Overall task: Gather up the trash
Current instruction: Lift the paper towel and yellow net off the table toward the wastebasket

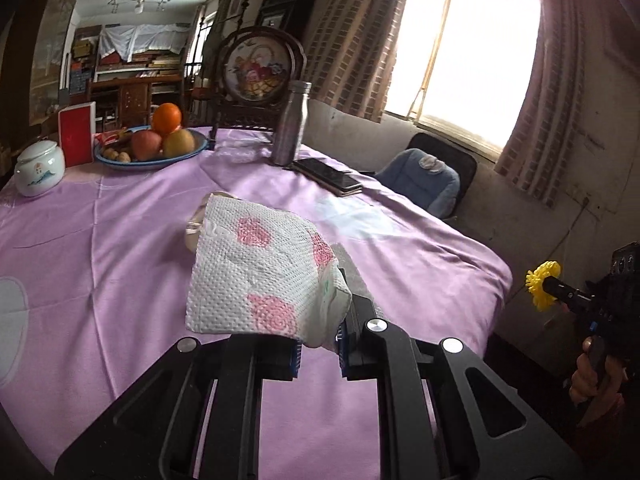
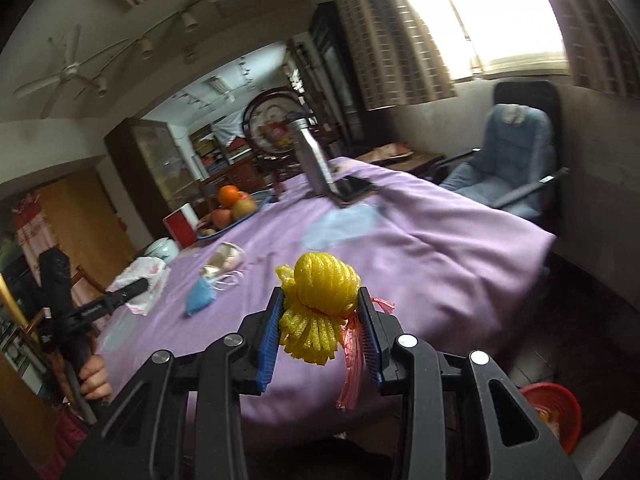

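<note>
My left gripper (image 1: 318, 350) is shut on a white paper napkin with pink flowers (image 1: 260, 268) and holds it above the purple tablecloth (image 1: 120, 240). The napkin hides most of a crushed paper cup (image 1: 194, 232) behind it. My right gripper (image 2: 322, 316) is shut on a yellow foam fruit net (image 2: 320, 296) with a pink plastic strip (image 2: 352, 360) hanging from it, held past the table's near edge. In the right wrist view the crushed cup (image 2: 226, 258), a blue face mask (image 2: 202, 294) and the left gripper with its napkin (image 2: 140, 286) show on the table's left side.
A fruit bowl (image 1: 152, 148), a white jar (image 1: 40, 168), a red box (image 1: 76, 134), a steel bottle (image 1: 290, 124) and a phone (image 1: 328, 176) stand at the far side. A blue-cushioned chair (image 2: 508, 160) is by the window. A red bin (image 2: 560, 412) sits on the floor at lower right.
</note>
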`<action>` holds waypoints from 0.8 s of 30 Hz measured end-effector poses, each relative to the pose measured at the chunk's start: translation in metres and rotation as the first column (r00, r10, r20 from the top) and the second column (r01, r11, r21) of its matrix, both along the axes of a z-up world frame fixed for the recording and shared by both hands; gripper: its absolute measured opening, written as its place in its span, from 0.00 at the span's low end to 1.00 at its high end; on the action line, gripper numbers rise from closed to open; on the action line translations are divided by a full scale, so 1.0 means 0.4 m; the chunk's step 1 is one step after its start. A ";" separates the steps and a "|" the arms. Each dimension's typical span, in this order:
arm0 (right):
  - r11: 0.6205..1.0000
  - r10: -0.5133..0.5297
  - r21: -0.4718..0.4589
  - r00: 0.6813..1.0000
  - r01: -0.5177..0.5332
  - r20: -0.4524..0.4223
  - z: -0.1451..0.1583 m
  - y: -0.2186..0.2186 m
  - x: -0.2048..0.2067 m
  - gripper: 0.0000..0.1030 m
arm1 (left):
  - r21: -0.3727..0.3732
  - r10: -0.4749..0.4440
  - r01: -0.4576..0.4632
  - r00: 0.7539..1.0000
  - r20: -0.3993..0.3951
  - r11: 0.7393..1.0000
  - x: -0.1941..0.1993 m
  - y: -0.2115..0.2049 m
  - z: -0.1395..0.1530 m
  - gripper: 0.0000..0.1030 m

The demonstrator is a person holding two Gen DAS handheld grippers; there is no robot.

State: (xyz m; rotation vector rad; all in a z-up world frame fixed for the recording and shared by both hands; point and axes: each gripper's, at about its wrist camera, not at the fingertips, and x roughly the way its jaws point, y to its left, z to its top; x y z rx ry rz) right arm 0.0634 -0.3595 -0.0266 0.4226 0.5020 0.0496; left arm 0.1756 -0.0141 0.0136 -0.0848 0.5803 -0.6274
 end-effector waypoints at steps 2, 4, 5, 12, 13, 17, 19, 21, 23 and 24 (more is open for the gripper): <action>1.000 -0.030 0.005 0.999 0.030 -0.010 -0.015 -0.037 -0.040 0.35 | -0.022 -0.046 0.046 0.999 0.000 0.999 -0.027 -0.042 0.016 0.15; 0.998 -0.058 0.005 0.998 0.058 -0.020 -0.028 -0.070 -0.079 0.35 | -0.022 -0.085 0.085 0.996 0.006 0.996 -0.056 -0.091 0.030 0.15; 0.997 -0.073 0.007 0.997 0.073 -0.021 -0.034 -0.090 -0.101 0.35 | -0.017 -0.105 0.105 0.994 0.011 0.994 -0.072 -0.121 0.037 0.15; 0.982 -0.188 0.025 0.981 0.190 -0.050 -0.099 -0.223 -0.240 0.35 | 0.019 -0.271 0.271 0.963 -0.005 0.962 -0.158 -0.336 0.026 0.15; 0.977 -0.208 0.024 0.976 0.210 -0.059 -0.111 -0.241 -0.261 0.35 | 0.026 -0.303 0.303 0.953 -0.018 0.953 -0.171 -0.383 0.013 0.15; 0.955 -0.293 0.018 0.948 0.297 -0.123 -0.188 -0.333 -0.331 0.35 | 0.036 -0.406 0.409 0.911 -0.076 0.912 -0.211 -0.531 -0.053 0.15; 0.943 -0.322 0.030 0.934 0.330 -0.152 -0.224 -0.370 -0.357 0.35 | 0.040 -0.453 0.460 0.884 -0.117 0.887 -0.229 -0.605 -0.097 0.15; 0.928 -0.358 0.041 0.916 0.371 -0.183 -0.263 -0.410 -0.390 0.35 | 0.050 -0.490 0.502 0.857 -0.158 0.863 -0.239 -0.676 -0.145 0.15; 0.913 -0.385 0.057 0.900 0.403 -0.206 -0.294 -0.446 -0.419 0.35 | 0.071 -0.527 0.551 0.823 -0.213 0.831 -0.251 -0.771 -0.212 0.15; 0.907 -0.396 0.062 0.893 0.417 -0.214 -0.307 -0.461 -0.432 0.35 | 0.081 -0.540 0.570 0.808 -0.235 0.818 -0.256 -0.809 -0.240 0.15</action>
